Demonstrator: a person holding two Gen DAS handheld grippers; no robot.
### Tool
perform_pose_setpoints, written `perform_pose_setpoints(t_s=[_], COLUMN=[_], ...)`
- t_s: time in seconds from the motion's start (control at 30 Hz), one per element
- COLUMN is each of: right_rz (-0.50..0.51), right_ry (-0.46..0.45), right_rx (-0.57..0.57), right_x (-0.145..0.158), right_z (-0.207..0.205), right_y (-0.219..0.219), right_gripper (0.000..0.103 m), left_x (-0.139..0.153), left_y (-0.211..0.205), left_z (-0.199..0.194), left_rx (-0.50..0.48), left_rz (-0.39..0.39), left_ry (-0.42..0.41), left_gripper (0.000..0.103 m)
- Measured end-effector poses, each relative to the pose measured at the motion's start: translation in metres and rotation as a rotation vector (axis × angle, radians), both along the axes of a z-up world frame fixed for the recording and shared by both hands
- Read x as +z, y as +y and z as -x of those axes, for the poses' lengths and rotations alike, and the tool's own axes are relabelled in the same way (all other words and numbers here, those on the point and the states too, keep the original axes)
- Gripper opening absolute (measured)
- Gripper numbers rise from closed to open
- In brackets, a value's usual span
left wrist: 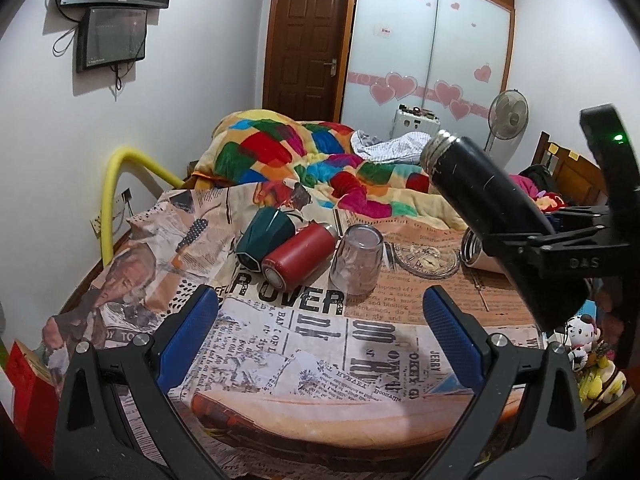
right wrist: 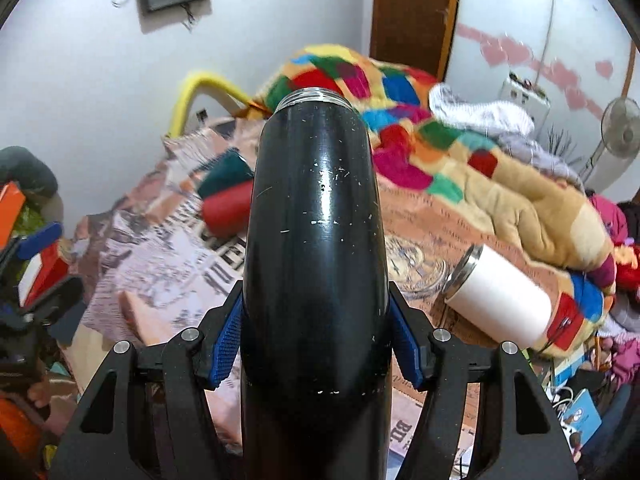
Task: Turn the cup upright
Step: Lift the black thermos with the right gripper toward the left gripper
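Right gripper (right wrist: 316, 344) clamps tilted black flask (right wrist: 316, 216); its contents unseen.

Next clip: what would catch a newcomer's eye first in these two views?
The black flask, clamped in the right tool, fills the middle of the right wrist view, its threaded mouth pointing away and tilted up off the table. On the newspaper-print cloth ahead of the open left tool stands a clear glass mouth down, with a red cup and a green cup lying on their sides to its left.
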State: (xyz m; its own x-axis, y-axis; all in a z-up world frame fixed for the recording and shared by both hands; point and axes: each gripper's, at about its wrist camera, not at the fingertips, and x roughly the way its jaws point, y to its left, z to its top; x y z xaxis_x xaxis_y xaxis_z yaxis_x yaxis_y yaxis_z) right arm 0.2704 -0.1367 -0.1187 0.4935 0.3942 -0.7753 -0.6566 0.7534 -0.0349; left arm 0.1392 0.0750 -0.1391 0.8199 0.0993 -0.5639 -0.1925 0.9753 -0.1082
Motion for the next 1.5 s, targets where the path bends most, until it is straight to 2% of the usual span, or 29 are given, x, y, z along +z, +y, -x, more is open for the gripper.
perform_pose_setpoints(t_s=[0.13,0.27,0.53,0.73,1.2,1.4,1.5], right_rz=[-0.006,0.005,0.087,0.151,0.197,0.197,0.173], right_ry=[-0.009,0.017,0.158,0.195,0.192,0.205,0.195], right_rx=[0.057,0.105,0.173,0.175,0.152,0.141,0.135], right_x=[0.000,-0.017,-0.101,-0.148,-0.163,-0.163,-0.153], right_z=[0.020,0.028,0.018,0.001,0.014,0.012,0.018], right_y=[0.006,0.015,0.047,0.059,0.069,0.067,0.060], right_gripper=[0.062,0.062,0.062,0.062,0.062,0.062,0.062], left_x=[0.003,0.004,-0.008,-0.024,-0.055,-0.060,-0.066], left_y=[-0.001,-0.002,0.005,0.012,0.027,0.030,0.031], left_z=[0.007,0.011,0.011,0.006,-0.007,-0.012,-0.021], left_rx=[0.001,0.005,0.019,0.031,0.050,0.061,0.078], left_rz=[-0.005,-0.012,0.001,0.024,0.099,0.123,0.121], left_ry=[-0.005,-0.003,0.027,0.071,0.161,0.178,0.199], left_gripper=[0.103,0.103,0.103,0.103,0.103,0.103,0.103])
